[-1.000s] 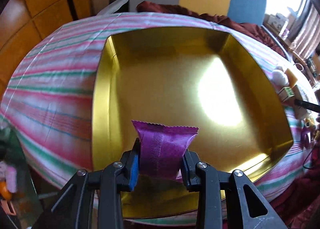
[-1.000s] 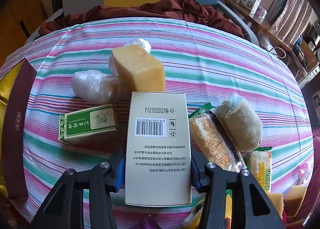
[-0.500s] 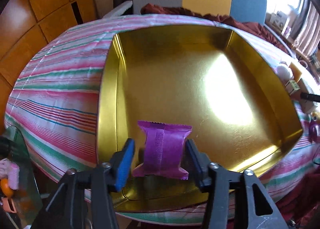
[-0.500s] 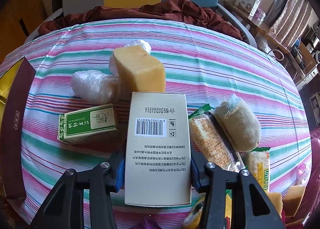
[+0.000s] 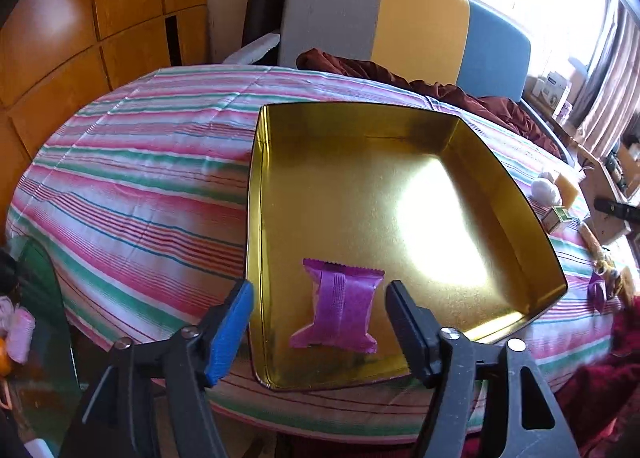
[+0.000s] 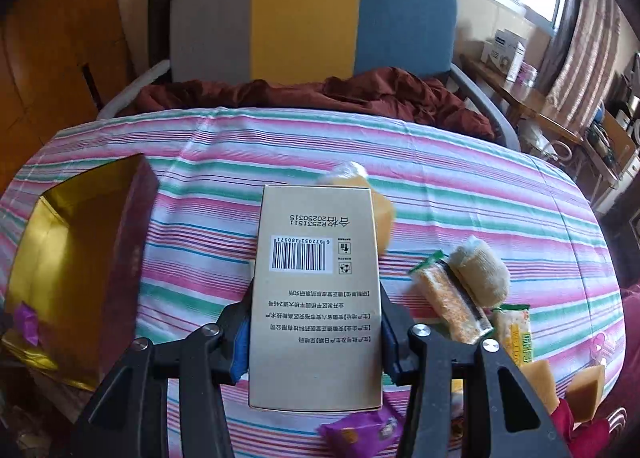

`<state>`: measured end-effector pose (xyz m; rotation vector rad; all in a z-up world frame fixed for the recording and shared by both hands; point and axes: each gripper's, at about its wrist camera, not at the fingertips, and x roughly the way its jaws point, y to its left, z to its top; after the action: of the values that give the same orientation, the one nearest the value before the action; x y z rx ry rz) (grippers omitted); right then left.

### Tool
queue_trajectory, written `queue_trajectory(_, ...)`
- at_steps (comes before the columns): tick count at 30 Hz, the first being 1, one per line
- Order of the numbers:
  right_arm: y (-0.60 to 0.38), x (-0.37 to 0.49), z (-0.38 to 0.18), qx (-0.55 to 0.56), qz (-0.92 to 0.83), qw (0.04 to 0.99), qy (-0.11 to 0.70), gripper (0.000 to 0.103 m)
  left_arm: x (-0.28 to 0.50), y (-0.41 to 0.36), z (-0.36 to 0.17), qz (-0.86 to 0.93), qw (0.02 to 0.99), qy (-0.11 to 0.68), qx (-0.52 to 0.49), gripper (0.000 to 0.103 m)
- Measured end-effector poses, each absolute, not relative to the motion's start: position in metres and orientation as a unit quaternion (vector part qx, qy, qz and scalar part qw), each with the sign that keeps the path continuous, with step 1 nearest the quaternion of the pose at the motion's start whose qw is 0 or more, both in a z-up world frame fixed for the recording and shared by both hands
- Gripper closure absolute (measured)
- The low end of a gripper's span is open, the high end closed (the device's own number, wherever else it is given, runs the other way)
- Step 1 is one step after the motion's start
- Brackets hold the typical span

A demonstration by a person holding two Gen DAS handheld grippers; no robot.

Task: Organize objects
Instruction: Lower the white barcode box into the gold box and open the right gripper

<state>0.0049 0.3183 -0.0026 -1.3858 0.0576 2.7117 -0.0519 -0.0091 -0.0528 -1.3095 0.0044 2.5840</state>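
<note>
Left wrist view: the gold tray [image 5: 472,146] holds one purple packet [image 5: 340,306] at lower centre; the left claw [image 5: 318,324] has just been opening, wide and clear of it.

Right wrist view: the right claw [image 6: 314,332] clamps a beige box [image 6: 316,298] mid-frame; the tray [image 6: 60,242] sits at left.

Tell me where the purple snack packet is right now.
In the left wrist view the purple snack packet lies on the floor of the gold tray, near its front-left corner, untouched between the open left gripper.
</note>
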Motion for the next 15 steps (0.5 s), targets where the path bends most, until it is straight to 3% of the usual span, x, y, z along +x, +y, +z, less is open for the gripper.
queue_trajectory(8,0.182,-0.028,0.004,-0.472,0.874,-0.111,0.014,0.053,-0.044,-0.021,-0.051,0.888,0.129,-0.012,-0.441,0.023)
queue_trajectory(15,0.087,-0.074,-0.041,-0.538,0.828,-0.156,0.017,0.053,-0.035,-0.047,-0.038,0.898,0.112,-0.046,-0.422,0.023)
